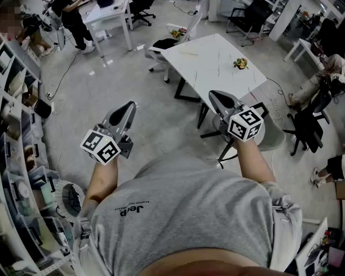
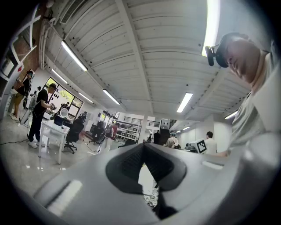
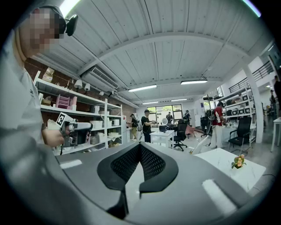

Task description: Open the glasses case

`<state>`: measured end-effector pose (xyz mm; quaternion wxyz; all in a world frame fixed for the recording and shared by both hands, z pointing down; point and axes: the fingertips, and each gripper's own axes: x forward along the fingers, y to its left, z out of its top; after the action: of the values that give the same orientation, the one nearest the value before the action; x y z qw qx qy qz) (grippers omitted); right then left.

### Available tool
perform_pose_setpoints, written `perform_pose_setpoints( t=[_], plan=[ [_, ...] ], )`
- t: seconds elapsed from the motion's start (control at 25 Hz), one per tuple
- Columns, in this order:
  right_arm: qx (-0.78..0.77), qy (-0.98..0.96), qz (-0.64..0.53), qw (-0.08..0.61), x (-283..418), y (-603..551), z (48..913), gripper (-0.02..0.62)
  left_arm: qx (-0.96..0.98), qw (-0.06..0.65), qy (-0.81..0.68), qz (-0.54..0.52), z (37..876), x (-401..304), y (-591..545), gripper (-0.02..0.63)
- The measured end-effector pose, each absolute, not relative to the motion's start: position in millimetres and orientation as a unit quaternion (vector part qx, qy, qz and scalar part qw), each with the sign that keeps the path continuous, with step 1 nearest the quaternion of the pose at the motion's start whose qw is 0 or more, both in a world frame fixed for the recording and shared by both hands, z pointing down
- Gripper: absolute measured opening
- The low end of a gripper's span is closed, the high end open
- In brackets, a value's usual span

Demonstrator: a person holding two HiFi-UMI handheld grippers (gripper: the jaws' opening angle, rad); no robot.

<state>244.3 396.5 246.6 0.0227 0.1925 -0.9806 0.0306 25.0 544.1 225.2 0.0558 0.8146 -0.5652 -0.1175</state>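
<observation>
grey plastic left gripper (image 1: pixel 130 105), jaws pressed together with nothing between them, held out roughly level at the left over pale polished floor (image 1: pixel 108 81). same for the right gripper (image 1: pixel 214 96): jaws together, empty, tip toward a white table (image 1: pixel 205 64). black-and-white left marker cube (image 1: pixel 100 146) at the near end of the left gripper, right marker cube (image 1: pixel 246 124) at the near end of the right. bare forearms and a grey t-shirt (image 1: pixel 188 210) nearest. on the table's right part, a small pot of yellow flowers (image 1: pixel 240 63); just past its far left corner, a white office chair (image 1: pixel 161 46). cluttered shelving (image 1: pixel 16 161) down the left edge. far left, a person in black (image 1: pixel 73 21) beside a white desk (image 1: pixel 110 13). glasses case: not to be made out in any view.
</observation>
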Motion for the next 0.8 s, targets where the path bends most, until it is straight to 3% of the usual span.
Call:
perform_pose_setpoints(
  t=[0.8],
  plan=[
    [0.182, -0.983, 0.014, 0.03, 263.4, 370.8, 241.5, 0.003, 0.818, 0.044, -0.562, -0.117, 223.2, 54.8, 515.8, 0.049]
  ],
)
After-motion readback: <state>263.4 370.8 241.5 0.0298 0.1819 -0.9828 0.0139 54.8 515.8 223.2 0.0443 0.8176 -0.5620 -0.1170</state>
